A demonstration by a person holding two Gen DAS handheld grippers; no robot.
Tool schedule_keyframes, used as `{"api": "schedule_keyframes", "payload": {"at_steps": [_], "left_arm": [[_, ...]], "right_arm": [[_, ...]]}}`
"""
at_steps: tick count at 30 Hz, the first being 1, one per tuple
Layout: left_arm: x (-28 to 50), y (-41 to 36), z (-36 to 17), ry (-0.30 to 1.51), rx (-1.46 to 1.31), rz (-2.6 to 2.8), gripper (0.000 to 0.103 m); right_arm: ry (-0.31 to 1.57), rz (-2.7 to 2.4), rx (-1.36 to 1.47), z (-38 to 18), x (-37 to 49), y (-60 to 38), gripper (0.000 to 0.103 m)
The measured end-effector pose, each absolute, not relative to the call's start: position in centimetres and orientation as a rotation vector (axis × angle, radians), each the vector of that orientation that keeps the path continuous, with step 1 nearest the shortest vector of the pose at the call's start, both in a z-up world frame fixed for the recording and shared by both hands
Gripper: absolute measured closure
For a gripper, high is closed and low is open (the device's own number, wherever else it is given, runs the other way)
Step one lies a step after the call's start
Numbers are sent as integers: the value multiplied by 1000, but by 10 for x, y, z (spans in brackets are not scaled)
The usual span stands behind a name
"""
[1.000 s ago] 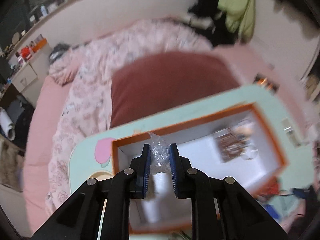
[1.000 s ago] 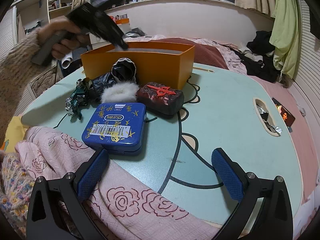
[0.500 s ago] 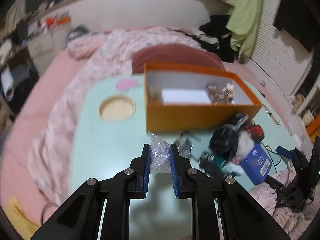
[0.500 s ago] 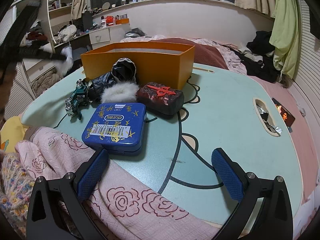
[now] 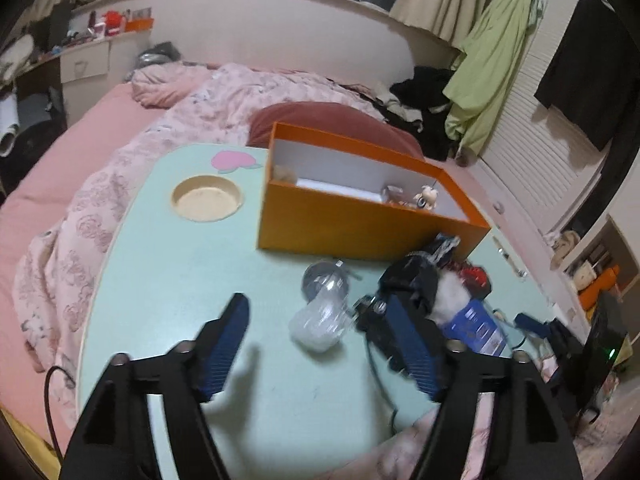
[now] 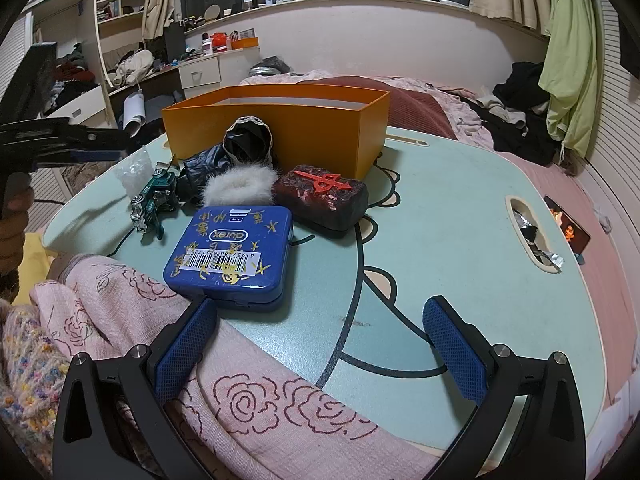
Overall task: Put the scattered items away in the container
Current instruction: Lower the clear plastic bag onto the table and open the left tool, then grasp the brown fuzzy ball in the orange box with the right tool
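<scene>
Crinkled clear plastic, a small wrapper [image 5: 322,322], lies on the mint-green worktop [image 5: 168,280] between the blue pads of the left gripper [image 5: 320,344], whose fingers are opening at this moment and press on nothing; the wrapper sits free, just short of the orange box [image 5: 360,232] that serves as the container. So the step in hand looks like a release, or a re-grasp, outside the box and not into it, since the wrapper rests on the worktop in front of the box's near wall. Inside the box a few small things already lie against its white lining, among them a tiny figure [image 5: 426,198]. Beside the wrapper a cluster waits: a green toy car [image 6: 154,200], a black crumpled bag [image 6: 240,148], a white fluffy piece [image 6: 240,188], a dark red block [image 6: 320,196] and a blue tin [image 6: 232,252], all close together and in front of the box. The right gripper [image 6: 320,344] hovers low over the pink rose-patterned blanket [image 6: 248,392] at the worktop's near edge, fingers wide and empty, the blue tin just ahead of its left pad. My reading is that the next move calls for closing again on the wrapper, which is light and will crush or slip, then lifting it over the box's rim before letting go; alternatively the right gripper could reach forward for the tin.
</scene>
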State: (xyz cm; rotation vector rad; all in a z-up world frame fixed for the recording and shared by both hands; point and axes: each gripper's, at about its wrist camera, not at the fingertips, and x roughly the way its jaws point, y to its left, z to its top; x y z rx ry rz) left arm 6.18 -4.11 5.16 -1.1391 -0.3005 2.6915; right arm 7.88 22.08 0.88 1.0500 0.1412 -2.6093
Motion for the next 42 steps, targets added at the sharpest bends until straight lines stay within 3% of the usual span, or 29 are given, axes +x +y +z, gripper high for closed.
{"api": "schedule_keyframes", "payload": {"at_steps": [6,9,11,18,23,26,28,33,37,42], "left_arm": [[89,-30,29,-110,-1125,2686,22],[89,-21,14,-12,-1152,2722,15],[90,-13,8,80,-1141,2788,0],[91,-14,5,78,-1099,2805,0],[92,-13,4,78,-1095,2806,0],[93,-13,3,79,-1094,2806,0],[93,-12,3,78,-1094,2806,0],[93,-11,4,78,-1086,2808,0],[93,-10,4,77,-1080,2808,0],[94,-10,5,78,-1078,2808,0]], "right_arm": [[141,-2612,1049,9,79,221,0],[142,-2612,1052,10,79,220,0],[143,-2612,1060,11,78,220,0],[204,-2689,961,40,94,230,1],[120,-2687,837,89,80,225,1],[66,-2614,819,121,48,197,9],[37,-2531,865,136,18,170,22],[-60,-2276,1208,126,-87,91,44],[-248,-2126,1480,80,-157,62,46],[-192,-2181,1583,47,-194,38,47]]}}
